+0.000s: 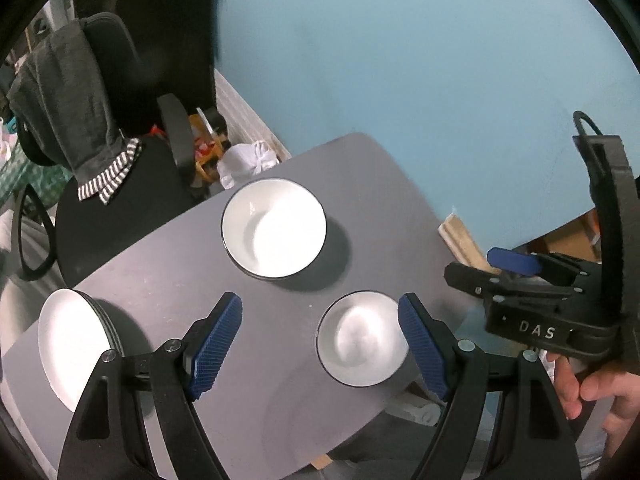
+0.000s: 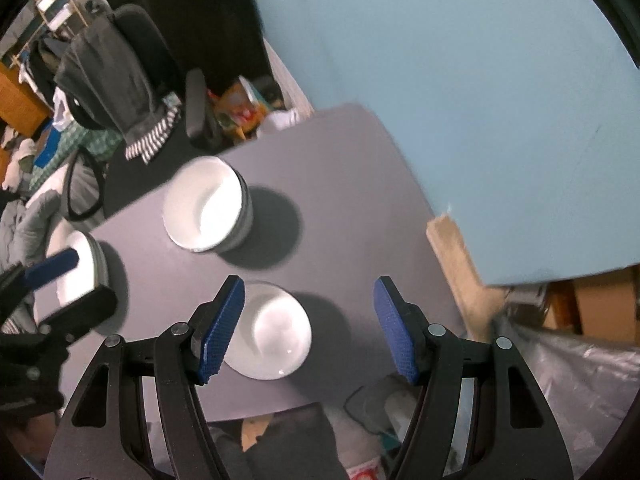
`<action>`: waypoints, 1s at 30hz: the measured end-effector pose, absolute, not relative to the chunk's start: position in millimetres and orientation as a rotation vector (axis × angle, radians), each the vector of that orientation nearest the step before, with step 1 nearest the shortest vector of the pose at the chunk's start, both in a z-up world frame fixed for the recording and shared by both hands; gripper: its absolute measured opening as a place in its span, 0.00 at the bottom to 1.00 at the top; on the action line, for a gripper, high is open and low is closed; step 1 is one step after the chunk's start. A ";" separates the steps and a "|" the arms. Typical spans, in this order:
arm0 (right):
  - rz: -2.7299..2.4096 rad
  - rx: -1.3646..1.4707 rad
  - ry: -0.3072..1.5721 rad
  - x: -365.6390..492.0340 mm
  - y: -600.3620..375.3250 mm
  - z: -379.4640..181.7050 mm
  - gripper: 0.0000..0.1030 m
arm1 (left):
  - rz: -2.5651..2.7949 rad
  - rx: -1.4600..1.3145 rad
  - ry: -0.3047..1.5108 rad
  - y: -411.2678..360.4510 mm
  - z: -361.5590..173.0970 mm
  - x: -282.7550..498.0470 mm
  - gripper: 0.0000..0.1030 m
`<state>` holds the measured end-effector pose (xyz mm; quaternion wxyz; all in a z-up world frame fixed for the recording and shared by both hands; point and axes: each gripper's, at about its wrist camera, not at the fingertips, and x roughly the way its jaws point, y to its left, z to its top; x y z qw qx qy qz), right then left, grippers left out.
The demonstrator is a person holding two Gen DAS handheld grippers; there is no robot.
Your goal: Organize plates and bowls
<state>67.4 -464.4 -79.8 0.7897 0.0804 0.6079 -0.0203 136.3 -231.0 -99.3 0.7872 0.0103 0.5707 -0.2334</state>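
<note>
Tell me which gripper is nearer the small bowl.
Right, slightly, though it is close. The right gripper hangs open above the small bowl, which lies by its left finger. The left gripper hangs open with the bowl by its right finger.

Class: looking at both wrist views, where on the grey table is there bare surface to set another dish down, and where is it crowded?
Bare patches on the table: the far corner toward the blue wall, beyond the large bowl, and the near edge below the small bowl. Crowded: the left edge by the plate stack, and the gap between the two bowls.
</note>
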 end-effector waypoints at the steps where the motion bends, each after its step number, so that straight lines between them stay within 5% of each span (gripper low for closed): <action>1: -0.044 0.176 1.320 66.1 -465.0 -86.3 0.64 | -0.501 0.034 1.235 -232.6 -106.0 135.2 0.79; 30: 0.032 0.258 1.481 52.9 -469.8 -190.3 0.64 | -0.483 0.080 1.460 -250.7 -241.7 126.1 0.79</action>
